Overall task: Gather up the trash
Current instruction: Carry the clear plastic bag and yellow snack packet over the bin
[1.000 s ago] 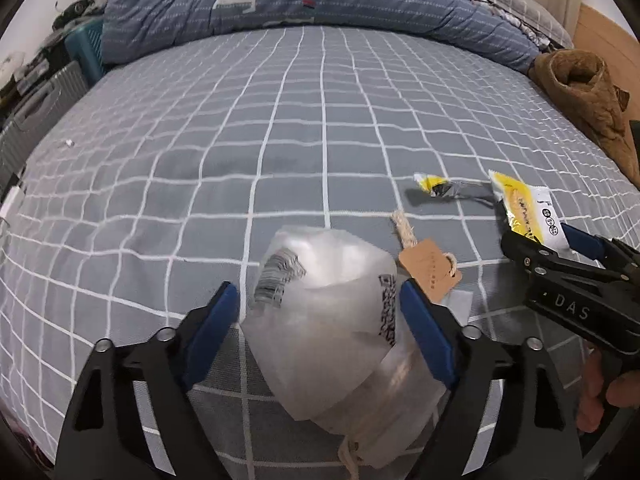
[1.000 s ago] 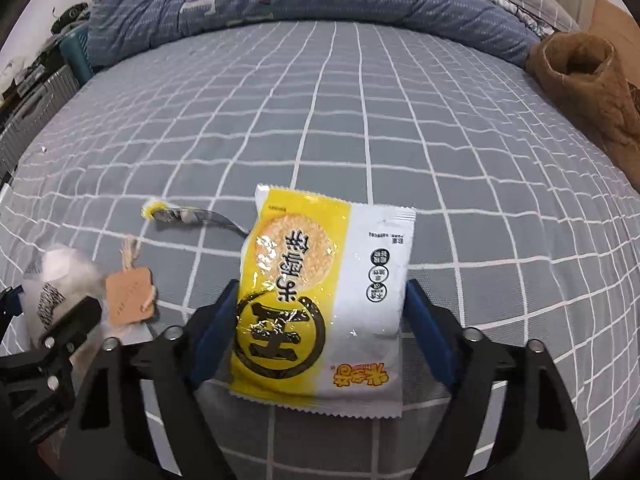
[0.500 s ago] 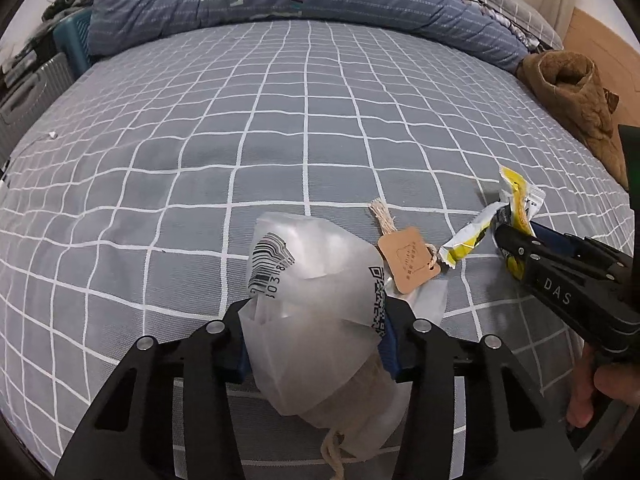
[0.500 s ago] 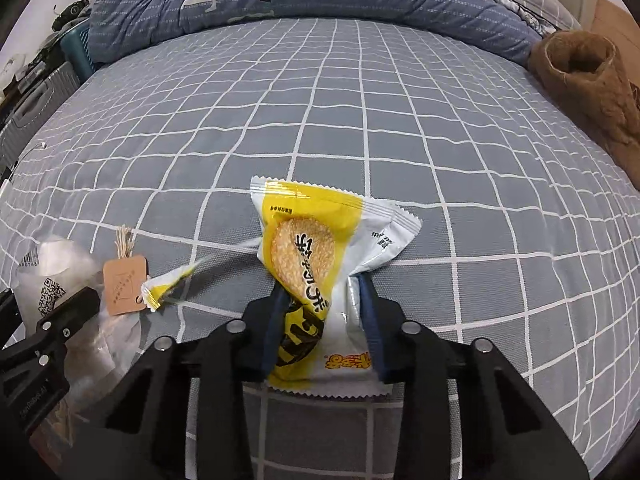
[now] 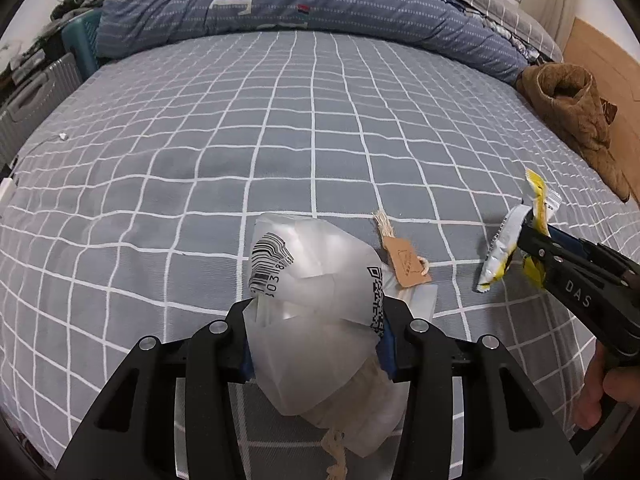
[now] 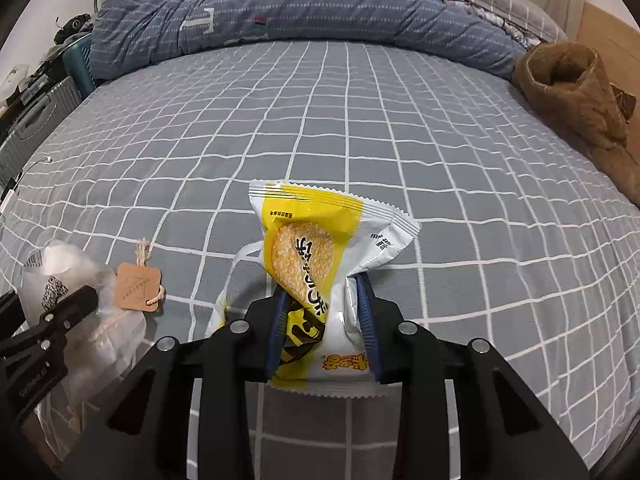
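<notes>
A: What are we holding in the left gripper [image 5: 316, 332]?

B: Its fingers [image 5: 386, 346] are clamping a frosted plastic bag [image 5: 316, 280]; the bag is bulging out beyond the fingertips, and a brown paper tag [image 5: 406, 262] is lying on the bed [image 5: 280, 128] just past them to the right.

A: And in the right gripper [image 6: 324, 328]?

B: Its fingers [image 6: 366, 320] are pinching a yellow snack wrapper [image 6: 316, 248], crumpled between them and fanning out ahead, with a smaller wrapper [image 6: 234, 280] hanging against it on the left.

The left claw [image 5: 316, 328] angles steeply downward, its blue pads pressed in on what it holds. The right claw [image 6: 324, 320] tilts likewise, pads pinched tight, a hand [image 5: 600, 392] behind it.
</notes>
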